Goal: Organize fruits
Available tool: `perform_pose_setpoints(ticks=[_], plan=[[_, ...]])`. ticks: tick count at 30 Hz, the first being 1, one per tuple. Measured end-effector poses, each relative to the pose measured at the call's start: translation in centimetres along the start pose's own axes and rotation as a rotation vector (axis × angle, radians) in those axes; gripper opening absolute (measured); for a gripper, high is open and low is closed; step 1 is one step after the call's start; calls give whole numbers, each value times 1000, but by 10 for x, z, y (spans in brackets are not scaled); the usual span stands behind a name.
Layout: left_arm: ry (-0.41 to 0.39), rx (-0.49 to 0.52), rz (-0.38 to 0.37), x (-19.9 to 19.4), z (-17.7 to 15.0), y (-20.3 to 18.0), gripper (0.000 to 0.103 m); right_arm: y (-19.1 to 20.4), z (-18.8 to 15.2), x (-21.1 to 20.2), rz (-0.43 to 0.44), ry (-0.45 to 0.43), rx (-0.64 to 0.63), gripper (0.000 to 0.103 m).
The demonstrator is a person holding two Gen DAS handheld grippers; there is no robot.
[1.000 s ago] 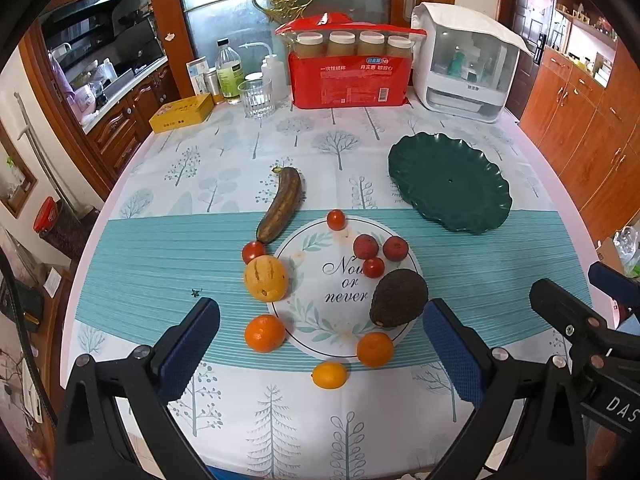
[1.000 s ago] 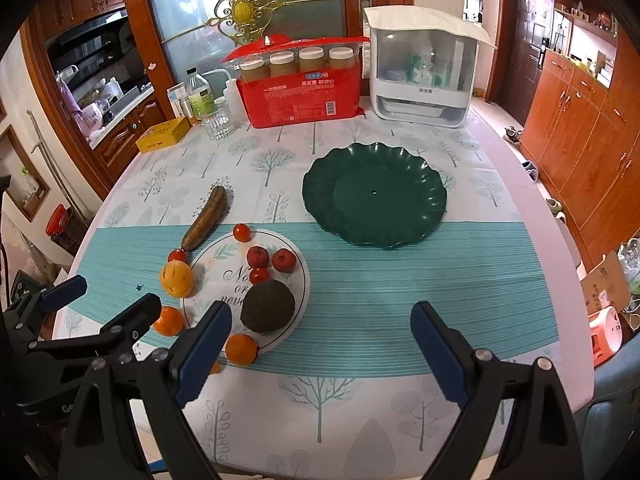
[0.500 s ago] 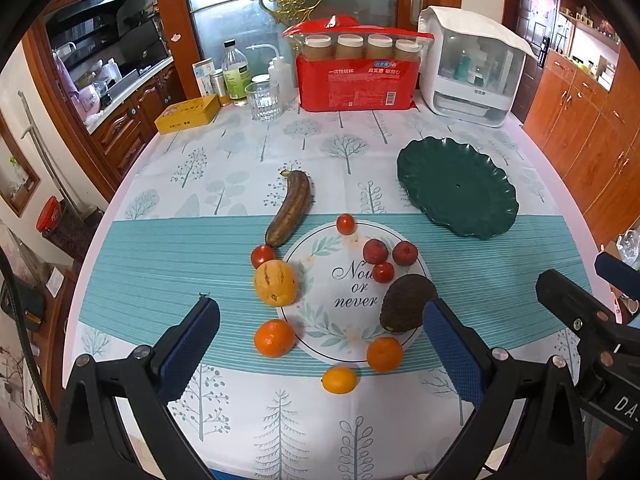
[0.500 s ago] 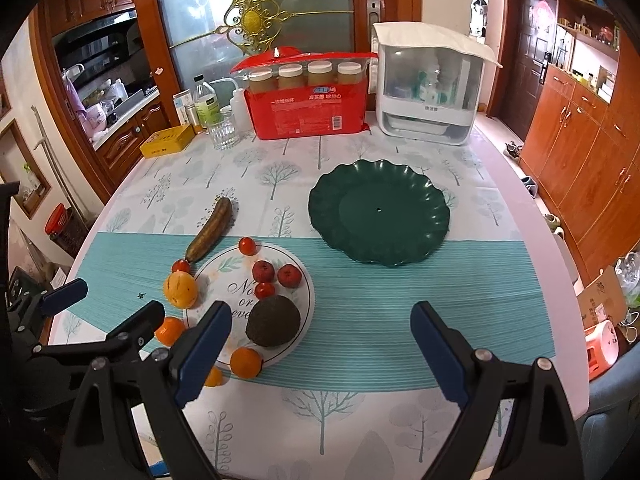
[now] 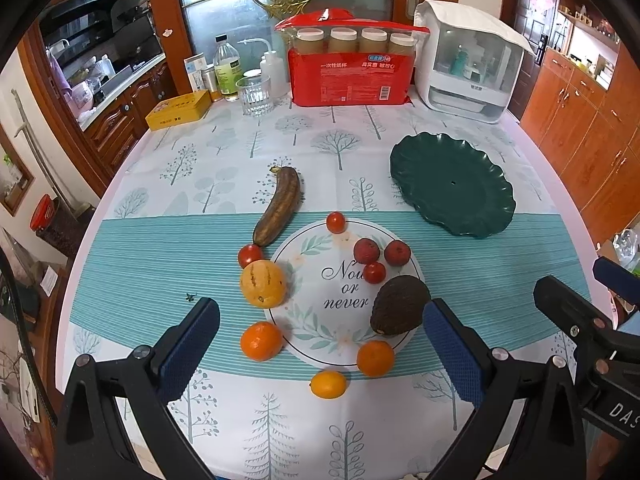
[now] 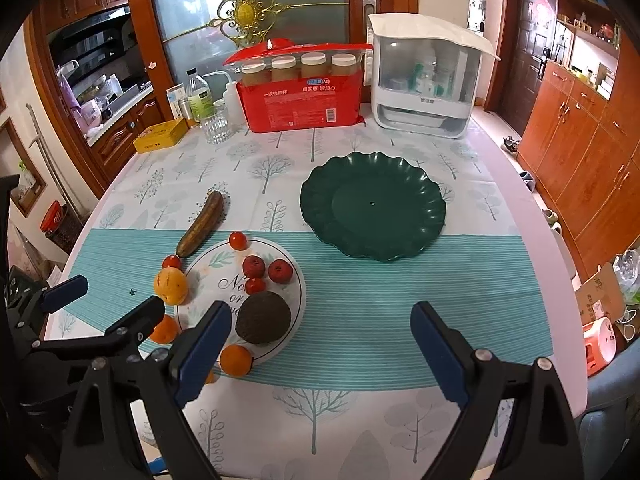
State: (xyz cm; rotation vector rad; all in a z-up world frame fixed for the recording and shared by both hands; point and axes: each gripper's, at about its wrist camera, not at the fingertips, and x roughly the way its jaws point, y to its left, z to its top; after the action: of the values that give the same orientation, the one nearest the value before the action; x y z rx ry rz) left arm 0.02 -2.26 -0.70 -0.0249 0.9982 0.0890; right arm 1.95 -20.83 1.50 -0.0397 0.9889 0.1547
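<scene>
Your left gripper (image 5: 320,344) and right gripper (image 6: 320,344) both hang with fingers spread wide, holding nothing, above the near edge of the surface (image 5: 360,140). Between the left fingers the fruits lie on and around a white round mat (image 5: 336,292): a dark avocado (image 5: 398,304), oranges, small red fruits. The brown banana (image 5: 280,204) points its stem away from you. The green plate (image 6: 372,204) holds nothing.
</scene>
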Motion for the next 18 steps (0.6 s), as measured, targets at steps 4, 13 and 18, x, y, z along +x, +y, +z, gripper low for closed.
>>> perform_pose_setpoints(ticks=[4, 13, 18], plan=[[4, -5, 1, 3, 1, 0, 101, 0, 1, 4, 0, 5, -7, 92], [18, -12, -9, 10, 1, 5, 101, 1, 6, 18, 39, 39, -9, 92], [-2, 5, -10, 12, 6, 9, 101, 2, 10, 23, 49, 28, -12, 92]])
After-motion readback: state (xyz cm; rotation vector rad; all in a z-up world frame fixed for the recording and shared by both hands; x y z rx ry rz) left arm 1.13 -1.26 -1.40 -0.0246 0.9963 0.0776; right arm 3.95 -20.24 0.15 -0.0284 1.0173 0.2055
